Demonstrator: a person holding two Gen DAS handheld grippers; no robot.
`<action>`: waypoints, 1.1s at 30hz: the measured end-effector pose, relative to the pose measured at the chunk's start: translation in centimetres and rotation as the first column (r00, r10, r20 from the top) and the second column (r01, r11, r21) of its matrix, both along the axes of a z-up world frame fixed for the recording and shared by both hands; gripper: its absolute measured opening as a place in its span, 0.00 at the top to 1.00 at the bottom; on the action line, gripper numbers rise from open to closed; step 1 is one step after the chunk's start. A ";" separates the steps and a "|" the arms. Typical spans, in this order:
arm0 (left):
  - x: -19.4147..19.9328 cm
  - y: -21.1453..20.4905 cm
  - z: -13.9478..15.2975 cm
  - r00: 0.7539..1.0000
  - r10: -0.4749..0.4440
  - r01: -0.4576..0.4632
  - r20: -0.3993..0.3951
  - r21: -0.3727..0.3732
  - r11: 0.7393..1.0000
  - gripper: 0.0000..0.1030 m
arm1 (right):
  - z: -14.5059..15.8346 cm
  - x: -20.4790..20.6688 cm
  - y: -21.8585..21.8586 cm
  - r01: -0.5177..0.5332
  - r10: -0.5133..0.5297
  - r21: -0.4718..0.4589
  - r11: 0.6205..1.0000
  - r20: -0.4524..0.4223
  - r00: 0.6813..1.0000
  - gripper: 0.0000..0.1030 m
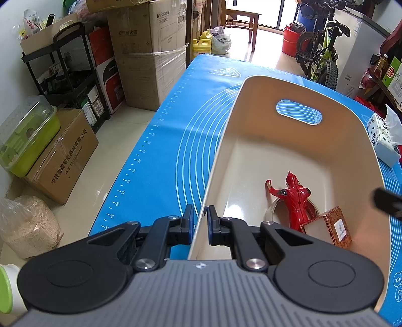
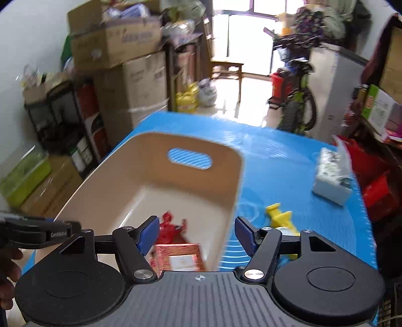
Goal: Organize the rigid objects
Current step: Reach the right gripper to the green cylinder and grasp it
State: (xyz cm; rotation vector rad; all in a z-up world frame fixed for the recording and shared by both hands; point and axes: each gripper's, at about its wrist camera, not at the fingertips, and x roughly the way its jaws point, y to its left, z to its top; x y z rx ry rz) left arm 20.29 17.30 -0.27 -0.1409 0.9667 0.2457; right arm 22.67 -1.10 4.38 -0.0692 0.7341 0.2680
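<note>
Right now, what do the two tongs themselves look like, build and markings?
Both match: left tongs and right tongs have black linkage arms, silver pivot bolts, blue pads, round black side discs and a ribbed grey body bearing a small crosshair mark. No cables or sleeves visible.

A pale tiled floor runs along the left edge of the table, whose top is covered by a blue mat. Against the white wall stand a black shelf rack and tall stacked cardboard boxes, with another carton on the floor bearing a green lidded container. Beyond the table's far edge, strong daylight floods through a glass door, past a wooden chair, yellow jugs, a red bucket and a green bicycle.
</note>
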 end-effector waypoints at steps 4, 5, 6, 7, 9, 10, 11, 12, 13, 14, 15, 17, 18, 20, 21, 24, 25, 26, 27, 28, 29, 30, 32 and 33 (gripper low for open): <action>0.0 0.0 0.0 1.000 0.000 0.000 0.000 -0.001 1.000 0.88 | 0.5 -0.7 -2.2 0.053 -0.053 0.010 0.999 0.017 0.998 0.29; 0.0 0.0 0.0 1.000 0.000 0.000 0.001 -0.003 1.000 0.88 | 0.5 -0.9 -2.9 0.069 -0.069 0.005 0.998 0.019 0.997 0.29; 0.0 0.0 0.0 1.000 0.000 0.000 0.001 -0.005 1.000 0.88 | 0.4 -1.0 -3.6 0.083 -0.083 -0.002 0.997 0.017 0.996 0.28; 0.0 0.0 0.0 1.000 0.001 -0.001 0.002 -0.006 1.000 0.88 | 0.2 -1.1 -4.3 0.096 -0.096 -0.011 0.995 0.014 0.995 0.28; 0.0 0.0 0.0 1.000 0.001 -0.001 0.002 -0.007 1.000 0.88 | -0.4 -1.4 -5.7 0.125 -0.125 -0.034 0.992 0.001 0.992 0.28; 0.0 0.0 0.0 1.000 0.001 -0.001 0.002 -0.007 1.000 0.88 | -0.8 -1.3 -6.3 0.139 -0.139 -0.046 0.989 -0.011 0.990 0.28; 0.0 0.0 0.0 1.000 0.001 -0.001 0.002 -0.008 1.000 0.88 | -1.3 -1.4 -6.9 0.154 -0.156 -0.056 0.986 -0.025 0.987 0.28; 0.0 0.0 0.0 1.000 0.001 -0.001 0.002 -0.007 1.000 0.88 | -1.9 -1.4 -7.5 0.170 -0.173 -0.065 0.983 -0.044 0.984 0.28; 0.0 0.0 0.0 1.000 0.001 -0.001 0.002 -0.006 1.000 0.88 | -2.5 -1.3 -8.0 0.183 -0.188 -0.069 0.981 -0.066 0.980 0.28; 0.0 -0.1 0.0 1.000 0.000 0.000 0.001 -0.002 1.000 0.88 | -3.1 -1.2 -8.6 0.196 -0.202 -0.073 0.978 -0.089 0.975 0.28; 0.1 -0.1 -0.1 1.000 -0.001 0.001 0.001 0.000 1.000 0.88 | -3.7 -1.2 -9.1 0.209 -0.217 -0.076 0.975 -0.114 0.969 0.29; 0.1 -0.1 -0.1 1.000 -0.001 0.001 0.000 0.003 1.000 0.88 | -5.0 -1.1 -10.0 0.234 -0.245 -0.081 0.969 -0.165 0.955 0.29; 0.1 -0.1 -0.1 1.000 -0.001 0.001 0.001 0.001 1.000 0.88 | -5.7 -1.0 -10.3 0.246 -0.258 -0.084 0.966 -0.193 0.947 0.29; 0.1 -0.2 -0.1 1.000 0.000 0.000 0.001 0.001 1.000 0.88 | -6.7 -0.6 -10.5 0.261 -0.275 -0.090 0.961 -0.244 0.930 0.30; 0.1 -0.2 -0.1 1.000 -0.001 0.001 0.000 0.002 1.000 0.88 | -7.3 -0.6 -10.6 0.266 -0.281 -0.093 0.960 -0.263 0.923 0.31; 0.1 -0.2 -0.1 1.000 0.000 0.000 0.000 0.002 1.000 0.88 | -9.1 -0.6 -10.9 0.271 -0.291 -0.104 0.957 -0.313 0.904 0.33; 0.1 -0.2 -0.1 1.000 0.000 0.000 0.001 0.001 1.000 0.88 | -9.6 -0.7 -10.9 0.270 -0.292 -0.110 0.957 -0.327 0.899 0.33; 0.1 -0.2 -0.1 1.000 -0.001 0.001 0.001 0.002 1.000 0.88 | -10.1 -0.7 -10.9 0.269 -0.293 -0.116 0.956 -0.337 0.895 0.34; 0.1 -0.2 -0.1 1.000 0.000 0.000 0.001 0.002 1.000 0.88 | -10.5 -0.8 -10.9 0.270 -0.296 -0.123 0.955 -0.347 0.890 0.34; 0.1 -0.2 -0.1 1.000 -0.001 0.001 0.000 0.002 1.000 0.88 | -10.9 -0.7 -10.9 0.270 -0.298 -0.127 0.955 -0.355 0.886 0.35; 0.1 -0.2 -0.1 1.000 -0.001 0.001 0.000 0.003 1.000 0.88 | -11.3 -0.7 -10.9 0.270 -0.300 -0.133 0.954 -0.362 0.882 0.35; 0.1 -0.2 -0.1 1.000 -0.001 0.001 0.000 0.002 1.000 0.88 | -11.6 -0.7 -11.0 0.271 -0.303 -0.139 0.953 -0.368 0.879 0.36; 0.1 -0.2 -0.1 1.000 -0.001 0.001 0.000 0.002 1.000 0.88 | -12.2 -0.6 -11.1 0.272 -0.308 -0.148 0.951 -0.384 0.871 0.39; 0.1 -0.2 -0.1 1.000 0.000 0.000 0.000 0.002 1.000 0.88 | -12.5 -0.6 -11.3 0.270 -0.306 -0.145 0.952 -0.397 0.865 0.41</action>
